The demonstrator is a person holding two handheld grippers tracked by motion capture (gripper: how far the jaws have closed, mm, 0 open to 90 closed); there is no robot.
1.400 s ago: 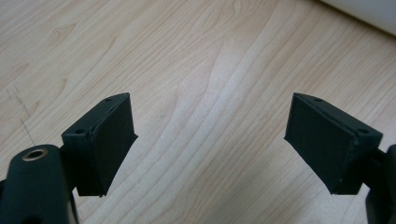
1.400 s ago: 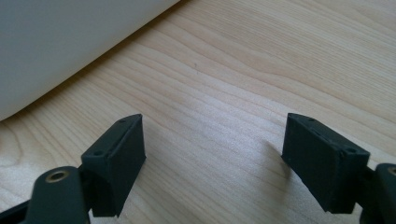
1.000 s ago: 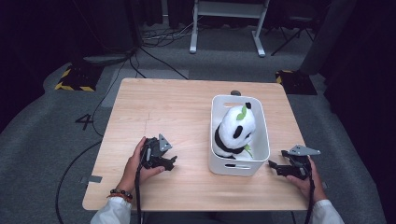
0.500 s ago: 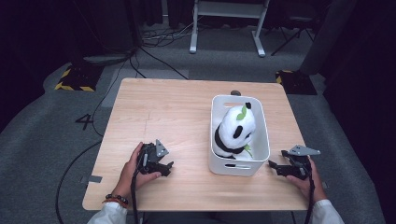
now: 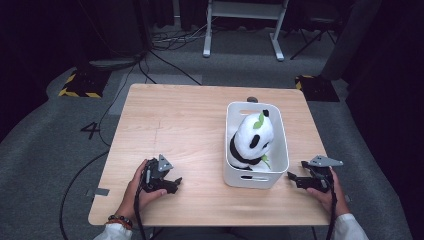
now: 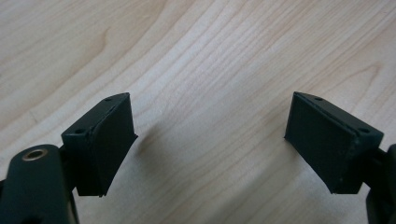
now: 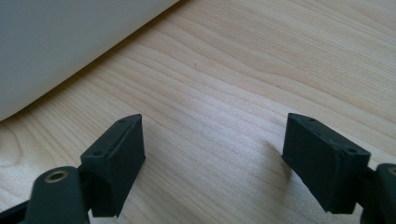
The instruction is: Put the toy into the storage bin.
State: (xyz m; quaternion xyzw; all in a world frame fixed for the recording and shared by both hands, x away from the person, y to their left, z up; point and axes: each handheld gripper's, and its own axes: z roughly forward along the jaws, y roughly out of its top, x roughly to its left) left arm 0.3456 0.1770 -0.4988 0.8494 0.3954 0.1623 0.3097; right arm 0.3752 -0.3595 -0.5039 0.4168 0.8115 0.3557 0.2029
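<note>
Both hand-held grippers sit low near the front edge of the worktop (image 5: 190,115), and neither has hold of anything. On my left hand-held gripper (image 5: 172,183) the jaws stand well apart with bare wood grain between them, and my right hand-held gripper (image 5: 292,178) is likewise spread wide and empty, its tips just beside the near right corner of the white plastic bin (image 5: 235,172). That bin stands on the right half of the worktop with the plush panda (image 5: 252,137) sitting upright inside it, green leaf on its head. I read the two flanking, parked hands as a rest pose: the toy is bedded in its container, so nothing needs gripping at this moment.
</note>
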